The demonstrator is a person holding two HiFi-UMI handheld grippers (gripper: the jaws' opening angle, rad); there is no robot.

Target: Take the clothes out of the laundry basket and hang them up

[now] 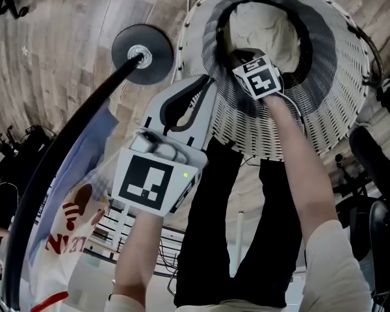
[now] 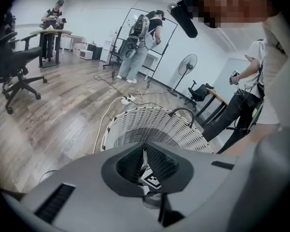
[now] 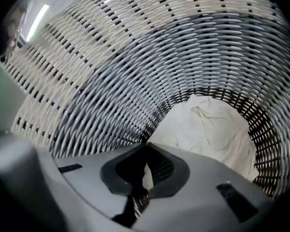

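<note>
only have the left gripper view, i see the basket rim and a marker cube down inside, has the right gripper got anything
Observer: The right gripper is deep in the basket. Its jaws are shut, and a pale sliver of cloth shows between them.
Operator: what else is in there
Observer: Only that cream cloth shows. It lies crumpled on the bottom.
Operator: anything hung up yet
Observer: The head view shows a white printed shirt hanging at a black pole, to the left of the basket.
</note>
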